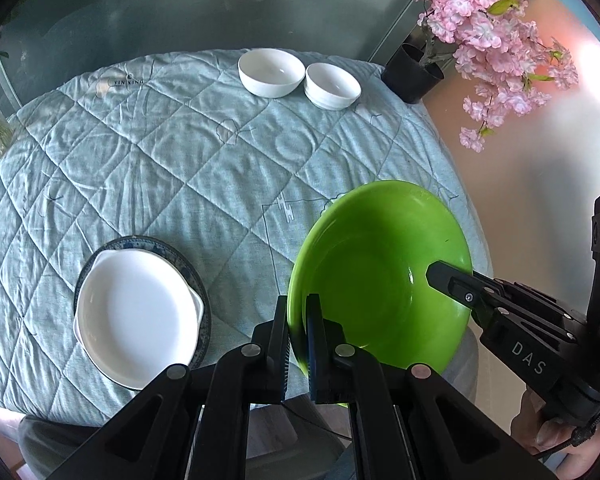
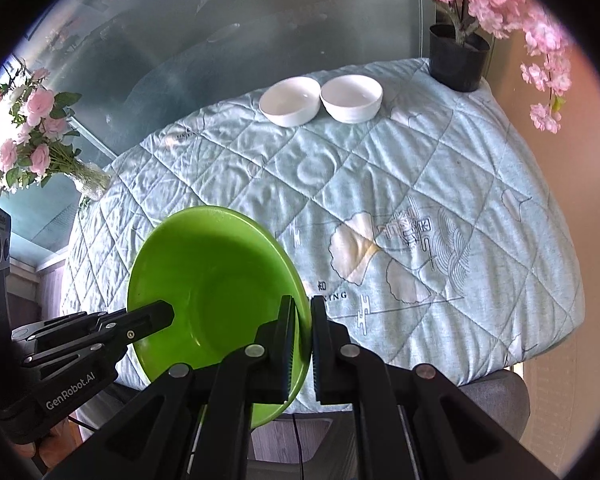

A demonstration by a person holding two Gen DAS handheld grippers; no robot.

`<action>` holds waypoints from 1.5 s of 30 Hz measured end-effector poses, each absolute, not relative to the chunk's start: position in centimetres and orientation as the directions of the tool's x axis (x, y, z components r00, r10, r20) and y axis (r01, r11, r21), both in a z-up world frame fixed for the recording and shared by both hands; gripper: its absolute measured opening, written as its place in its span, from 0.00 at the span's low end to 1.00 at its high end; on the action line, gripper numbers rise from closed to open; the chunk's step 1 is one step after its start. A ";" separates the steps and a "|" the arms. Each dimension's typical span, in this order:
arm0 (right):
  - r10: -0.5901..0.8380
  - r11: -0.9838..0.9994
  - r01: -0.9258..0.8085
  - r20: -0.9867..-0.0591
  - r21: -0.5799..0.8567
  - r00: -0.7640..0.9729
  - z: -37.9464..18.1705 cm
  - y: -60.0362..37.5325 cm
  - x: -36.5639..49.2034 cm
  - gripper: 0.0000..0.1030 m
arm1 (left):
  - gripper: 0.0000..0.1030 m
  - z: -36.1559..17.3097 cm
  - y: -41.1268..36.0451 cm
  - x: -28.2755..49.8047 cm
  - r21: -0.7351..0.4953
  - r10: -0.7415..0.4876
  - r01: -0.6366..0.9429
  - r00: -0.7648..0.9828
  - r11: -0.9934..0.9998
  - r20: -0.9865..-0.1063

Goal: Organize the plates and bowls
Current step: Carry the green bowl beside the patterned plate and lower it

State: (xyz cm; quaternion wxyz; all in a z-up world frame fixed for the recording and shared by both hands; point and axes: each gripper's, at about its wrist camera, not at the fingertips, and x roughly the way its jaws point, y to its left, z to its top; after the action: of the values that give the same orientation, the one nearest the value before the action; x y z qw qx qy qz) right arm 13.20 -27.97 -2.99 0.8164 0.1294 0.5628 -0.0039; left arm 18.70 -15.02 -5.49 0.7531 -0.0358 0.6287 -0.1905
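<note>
Left gripper [image 1: 298, 312] pitched steeply down, jaws clamped on the green bowl [image 1: 380, 272] rim, one finger inside the wall, one outside. Right gripper [image 2: 302, 320] same pitch, jaws pinched on the opposite rim, again one finger either side of the wall. In each wrist view the other gripper comes in from the side, its tip over the bowl's inside. Part of the right hand [image 1: 540, 428] shows under its gripper body.

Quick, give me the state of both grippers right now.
Left gripper: shut on the green plate, fingers clamped over its rim.
Right gripper: shut on the opposite rim of the same plate.
</note>
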 end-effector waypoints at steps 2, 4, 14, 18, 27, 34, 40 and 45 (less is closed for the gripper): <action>0.135 0.968 0.149 -0.924 0.199 0.358 -3.4 -28.1 13.0 0.07 | 0.03 -6.2 -15.2 18.5 -0.302 -0.337 0.234 0.127 0.924 -0.933; 0.130 0.971 0.146 -0.928 0.191 0.350 -3.8 -28.2 12.8 0.07 | 0.03 -7.0 -15.3 18.1 -0.307 -0.338 0.225 0.119 0.925 -0.933; 0.129 0.969 0.167 -0.951 0.181 0.280 -7.2 -28.9 12.6 0.07 | 0.03 -11.2 -15.8 17.3 -0.298 -0.317 0.198 0.069 0.934 -0.946; 0.146 0.967 0.170 -0.959 0.191 0.244 -9.1 -28.5 12.9 0.07 | 0.03 -13.2 -15.2 17.3 -0.292 -0.303 0.173 0.044 0.941 -0.952; 0.178 0.965 0.165 -0.970 0.205 0.164 -12.7 -28.2 14.2 0.07 | 0.03 -17.2 -14.8 17.8 -0.266 -0.268 0.120 -0.002 0.956 -0.963; 0.202 0.956 0.185 -0.968 0.228 0.148 -14.0 -28.7 15.3 0.07 | 0.03 -18.6 -15.2 18.9 -0.253 -0.253 0.102 -0.018 0.962 -0.967; 0.221 0.951 0.193 -0.967 0.243 0.129 -15.3 -28.5 16.0 0.08 | 0.03 -19.9 -15.1 19.6 -0.246 -0.243 0.072 -0.042 0.967 -0.969; 0.240 0.944 0.202 -0.964 0.260 0.119 -16.2 -28.6 16.5 0.08 | 0.03 -20.5 -14.7 19.9 -0.234 -0.233 0.057 -0.038 0.970 -0.972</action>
State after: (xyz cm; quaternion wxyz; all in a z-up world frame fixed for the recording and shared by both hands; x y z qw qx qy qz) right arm 16.45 -28.58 -16.22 0.7291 0.1663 0.6637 0.0130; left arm 19.93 -14.73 -20.47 0.6910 -0.0614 0.7126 -0.1050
